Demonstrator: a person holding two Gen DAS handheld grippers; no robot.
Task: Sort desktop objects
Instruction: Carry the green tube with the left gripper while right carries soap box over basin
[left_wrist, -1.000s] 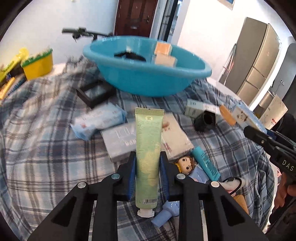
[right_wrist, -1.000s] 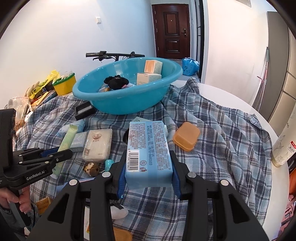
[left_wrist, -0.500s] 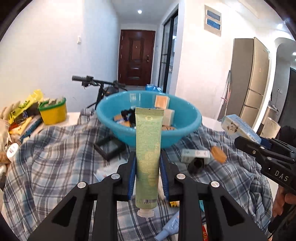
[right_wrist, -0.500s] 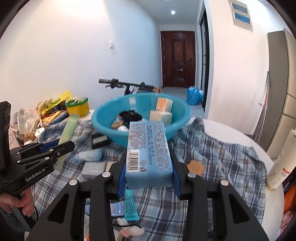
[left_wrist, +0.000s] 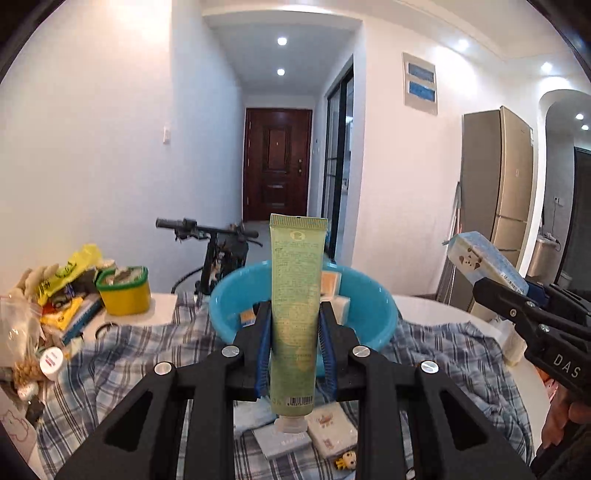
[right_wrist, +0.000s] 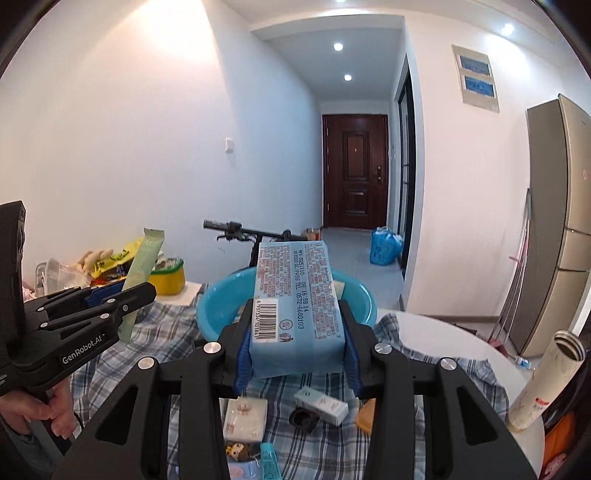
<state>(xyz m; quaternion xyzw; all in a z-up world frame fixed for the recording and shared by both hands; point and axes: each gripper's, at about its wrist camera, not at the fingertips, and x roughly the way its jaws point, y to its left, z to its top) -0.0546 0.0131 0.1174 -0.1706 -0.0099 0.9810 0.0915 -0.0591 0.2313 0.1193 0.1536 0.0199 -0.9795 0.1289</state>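
**Both tongs loaded above the basin**

You are looking across a round white counter (right_wrist: 436, 332) draped with a blue plaid cloth (left_wrist: 122, 354). The blue basin (left_wrist: 369, 306) is sitting on the cloth at the far side, and it is holding a few small boxes, orange-and-white ones (left_wrist: 332, 291) showing past the tube; the rest of its contents are hidden. Your right tongs (right_wrist: 298, 343) are gripping a light blue tissue pack (right_wrist: 297, 295), barcode side up, in front of the basin. Your left tongs (left_wrist: 295, 347) are clamping a pale green tube (left_wrist: 296, 306), standing upright with its cap (left_wrist: 291, 424) pointing down. A yellow tub with a green rim (left_wrist: 123, 291) is sitting at the left, packed with something I cannot make out. Small boxes and a little doll (right_wrist: 236, 451) are lying on the cloth below.
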